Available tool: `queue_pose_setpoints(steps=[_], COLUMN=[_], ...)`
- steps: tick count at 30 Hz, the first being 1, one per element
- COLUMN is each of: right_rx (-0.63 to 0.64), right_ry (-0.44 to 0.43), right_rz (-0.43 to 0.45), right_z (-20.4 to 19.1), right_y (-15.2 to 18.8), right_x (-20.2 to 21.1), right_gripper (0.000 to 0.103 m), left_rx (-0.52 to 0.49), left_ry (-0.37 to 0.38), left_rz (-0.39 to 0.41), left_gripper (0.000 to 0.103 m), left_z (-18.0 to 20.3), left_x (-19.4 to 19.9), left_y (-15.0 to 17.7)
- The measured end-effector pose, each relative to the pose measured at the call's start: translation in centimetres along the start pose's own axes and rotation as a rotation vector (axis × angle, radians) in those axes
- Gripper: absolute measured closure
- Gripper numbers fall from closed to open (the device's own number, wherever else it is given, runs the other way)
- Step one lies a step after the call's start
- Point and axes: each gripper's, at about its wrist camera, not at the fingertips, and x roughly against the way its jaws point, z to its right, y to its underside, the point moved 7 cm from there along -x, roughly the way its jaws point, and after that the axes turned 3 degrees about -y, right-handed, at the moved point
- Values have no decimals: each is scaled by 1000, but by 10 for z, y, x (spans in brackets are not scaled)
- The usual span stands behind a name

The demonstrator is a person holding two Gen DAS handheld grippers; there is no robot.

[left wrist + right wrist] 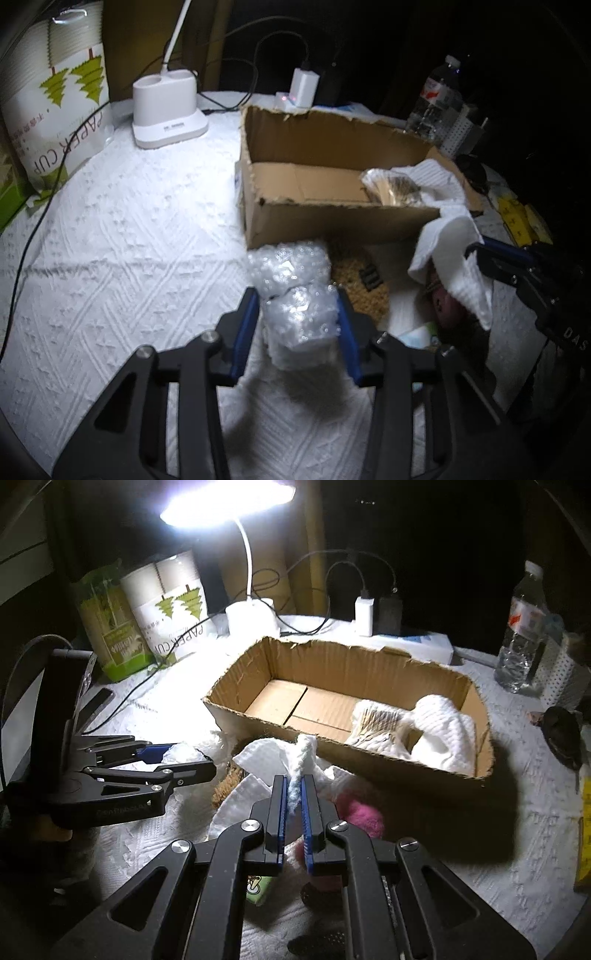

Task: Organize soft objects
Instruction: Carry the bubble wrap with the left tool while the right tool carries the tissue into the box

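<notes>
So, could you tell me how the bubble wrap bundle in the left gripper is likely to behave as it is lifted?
The bubble wrap bundle is probably very light for its bulk, being mostly air pockets. It looks squashy: the left gripper pinches it between both fingers, so it may compress rather than resist. Its shiny plastic could be a little slippery, and the unheld end may sag.

Left gripper point(297, 314): fingers partly closed, clamped on a bubble wrap bundle point(295, 295), held low over the counter point(122, 229). Right gripper point(294, 794): fingers nearly together, pinching a white cloth point(273, 757), just beside the left.
</notes>
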Motion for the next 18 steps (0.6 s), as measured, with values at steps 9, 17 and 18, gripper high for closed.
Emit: queue_pose_setpoints(steps=[9,17,18], right_rx=[-4,-4,-3], right_ry=[9,16,19], right_rz=[47,89,95], right_z=[-1,2,4], right_y=[-5,-11,-12], right_x=[24,44,47], right_gripper=[95,95,95], left_rx=[-7,-19,-22], left_ry=[4,7,6], left_rz=[49,89,94], left_gripper=[61,61,61], left_z=[6,12,13], left_x=[27,50,52], left_y=[-5,-17,-19])
